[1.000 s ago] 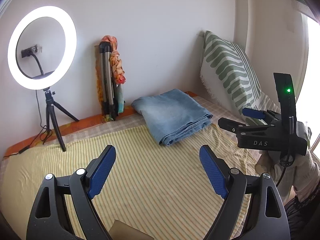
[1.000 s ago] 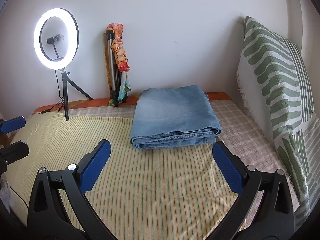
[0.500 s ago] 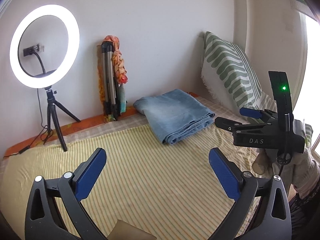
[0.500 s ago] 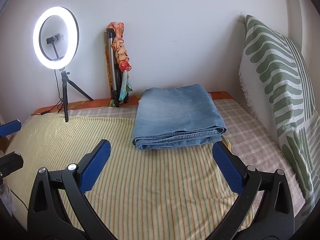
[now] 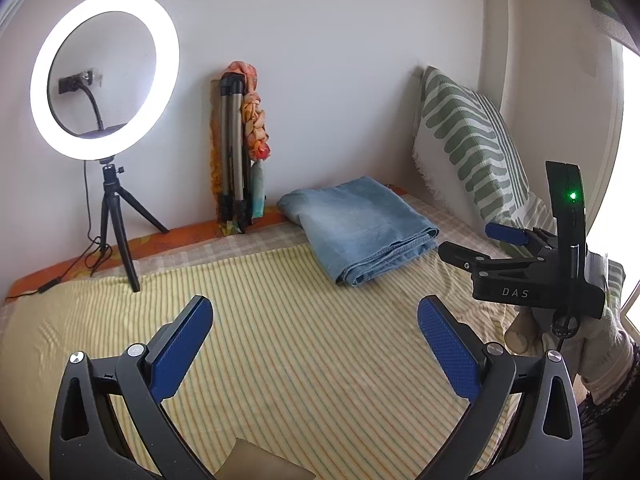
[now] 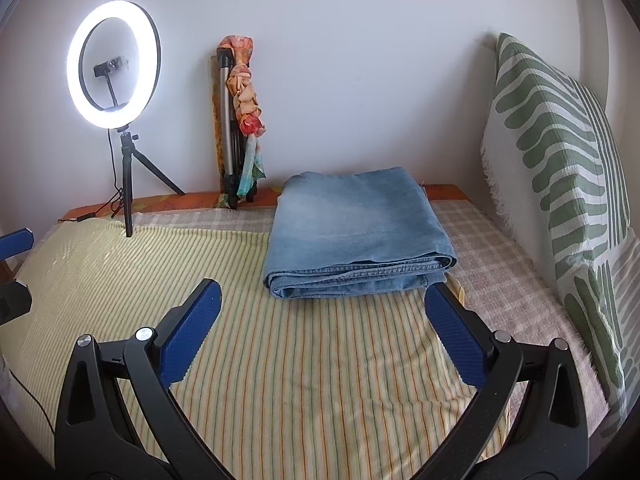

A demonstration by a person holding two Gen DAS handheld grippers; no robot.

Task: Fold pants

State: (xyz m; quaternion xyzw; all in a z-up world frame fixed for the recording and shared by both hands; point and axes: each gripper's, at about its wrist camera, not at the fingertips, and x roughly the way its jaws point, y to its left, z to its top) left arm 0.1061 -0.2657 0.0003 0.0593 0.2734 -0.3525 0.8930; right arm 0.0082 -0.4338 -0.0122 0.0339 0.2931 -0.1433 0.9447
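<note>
Striped bedspread [image 6: 280,380] bare | folded pants [image 6: 360,236] near wall | left tongs [image 5: 314,344], right tongs [image 6: 322,328] apart, empty

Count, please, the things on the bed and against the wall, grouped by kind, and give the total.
Folded jeans: 1
Ring light on tripod: 1
Folded tripod with scarf: 1
Green-patterned pillow: 1
Striped yellow blanket: 1
Total: 5
</note>
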